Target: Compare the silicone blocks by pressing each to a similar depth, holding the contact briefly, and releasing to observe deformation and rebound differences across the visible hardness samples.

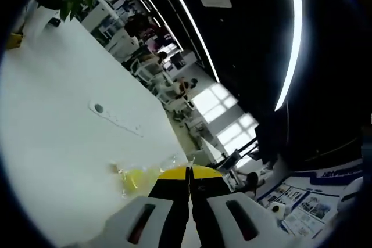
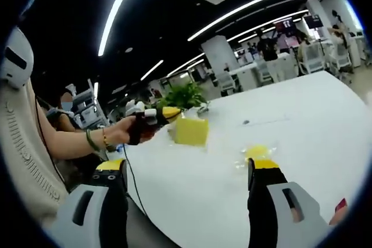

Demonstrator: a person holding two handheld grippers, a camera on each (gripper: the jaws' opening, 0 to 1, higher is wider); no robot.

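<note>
1. the left gripper [image 1: 188, 193] has its jaws closed together with nothing clearly between them; a yellow block in clear wrap [image 1: 138, 178] lies just beyond on the white tabletop [image 1: 58, 114].
2. the right gripper [image 2: 185, 178] is wide open and holds nothing; the other gripper [image 2: 152, 117] holds a yellow silicone block [image 2: 192, 130] aloft. press squarely, evenly. no containers.

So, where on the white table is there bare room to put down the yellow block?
The white table lies bare on its far side, between the wrapped yellow block and the distant chairs. It is crowded near the plant, where the left gripper holds a yellow block above the table edge.
</note>
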